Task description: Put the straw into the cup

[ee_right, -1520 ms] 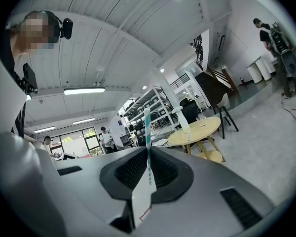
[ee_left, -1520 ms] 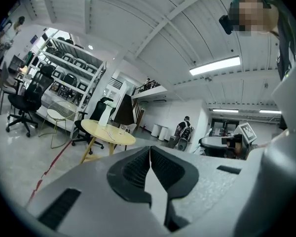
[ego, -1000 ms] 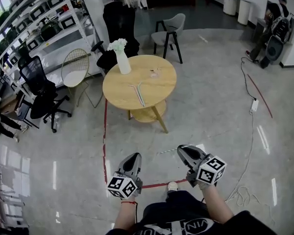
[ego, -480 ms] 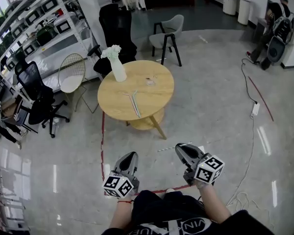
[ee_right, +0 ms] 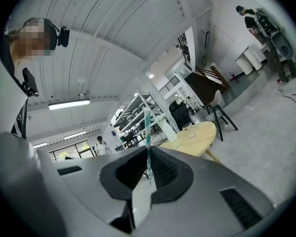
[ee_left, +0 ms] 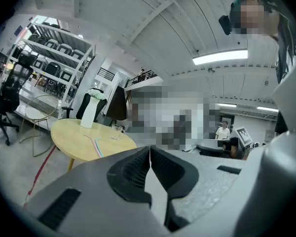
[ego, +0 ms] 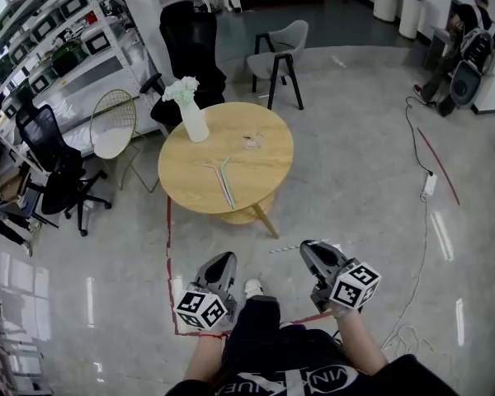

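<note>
A round wooden table (ego: 264, 167) stands ahead of me, well beyond both grippers. On it sit a clear cup (ego: 252, 141), two loose straws (ego: 223, 181) and a white vase of flowers (ego: 191, 115). My right gripper (ego: 312, 250) is shut on a teal-and-white striped straw (ee_right: 147, 128) that sticks up between its jaws; in the head view that straw (ego: 285, 247) shows as a thin line to the gripper's left. My left gripper (ego: 223, 260) is shut with nothing in it. The left gripper view shows the cup (ee_left: 117, 129) and the table straws (ee_left: 97, 146); the right gripper view shows the cup (ee_right: 188, 128).
A black office chair (ego: 54, 159) and a wire chair (ego: 115, 126) stand left of the table, a grey chair (ego: 279, 52) behind it. Shelving (ego: 49, 48) lines the left wall. Red tape (ego: 170, 246) and a cable (ego: 417, 221) run over the floor. A person (ego: 462, 44) sits far right.
The table has drawn a little closer and lower in the head view as I step forward; a shoe now shows between the grippers. Both grippers keep their hold and pose.
</note>
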The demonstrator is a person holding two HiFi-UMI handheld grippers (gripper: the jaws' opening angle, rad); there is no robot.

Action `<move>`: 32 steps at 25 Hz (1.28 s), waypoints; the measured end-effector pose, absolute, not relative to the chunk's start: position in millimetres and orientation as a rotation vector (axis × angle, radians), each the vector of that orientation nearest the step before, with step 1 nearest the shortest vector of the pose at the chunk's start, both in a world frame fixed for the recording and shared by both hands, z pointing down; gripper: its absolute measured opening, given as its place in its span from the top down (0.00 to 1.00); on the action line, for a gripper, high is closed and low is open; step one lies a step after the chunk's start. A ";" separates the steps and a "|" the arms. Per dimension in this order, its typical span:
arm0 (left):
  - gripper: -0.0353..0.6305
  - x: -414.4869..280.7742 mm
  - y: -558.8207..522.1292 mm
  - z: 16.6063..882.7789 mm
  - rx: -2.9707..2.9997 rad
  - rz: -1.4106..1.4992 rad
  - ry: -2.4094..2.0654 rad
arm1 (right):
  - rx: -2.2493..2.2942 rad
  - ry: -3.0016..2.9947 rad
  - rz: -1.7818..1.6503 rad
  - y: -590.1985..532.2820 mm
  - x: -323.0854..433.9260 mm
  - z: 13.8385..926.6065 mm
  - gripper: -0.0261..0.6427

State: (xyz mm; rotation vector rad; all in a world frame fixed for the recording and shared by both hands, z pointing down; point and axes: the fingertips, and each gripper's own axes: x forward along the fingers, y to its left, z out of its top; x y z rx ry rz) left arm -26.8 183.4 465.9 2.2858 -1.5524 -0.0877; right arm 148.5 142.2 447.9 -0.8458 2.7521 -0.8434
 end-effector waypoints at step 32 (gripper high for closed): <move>0.93 -162.2 -51.2 488.6 2.336 -0.131 -1.320 | -0.971 2.778 -0.891 -52.6 -18.4 456.4 0.93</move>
